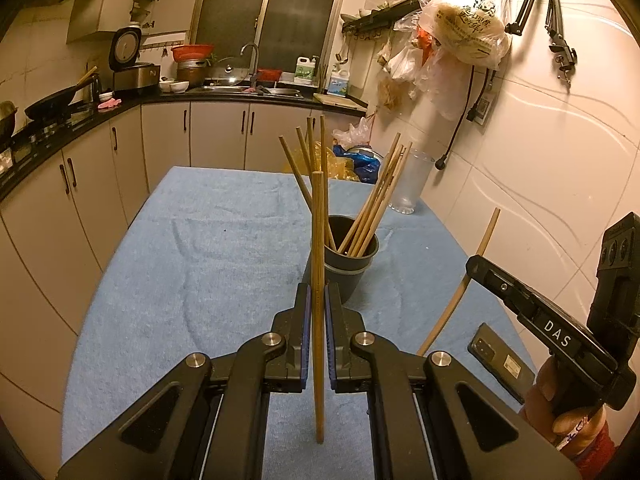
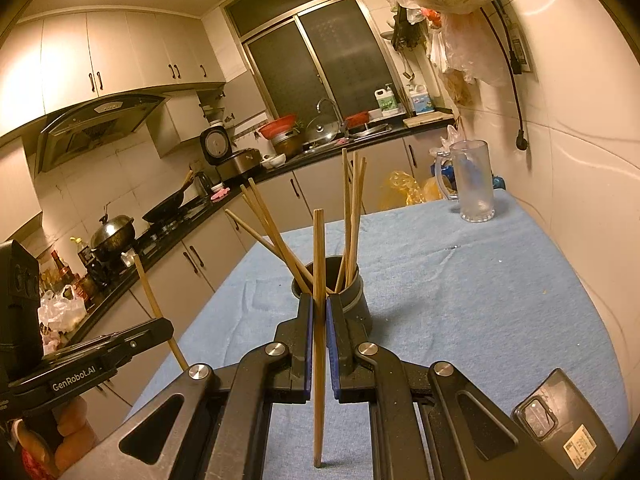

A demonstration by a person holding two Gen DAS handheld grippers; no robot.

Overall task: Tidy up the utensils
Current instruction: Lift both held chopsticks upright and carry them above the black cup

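Left wrist view — clamped chopstick [image 1: 318, 280] stands upright, long axis vertical.

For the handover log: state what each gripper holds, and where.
Left gripper: one chopstick, clamped near mid-length. Right gripper: another chopstick, also near mid-length.

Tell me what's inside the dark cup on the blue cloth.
The cup holds wooden chopsticks standing on end, some leaning left and some right. Their lower ends and the cup's bottom are hidden by its wall, so anything else inside cannot be seen.
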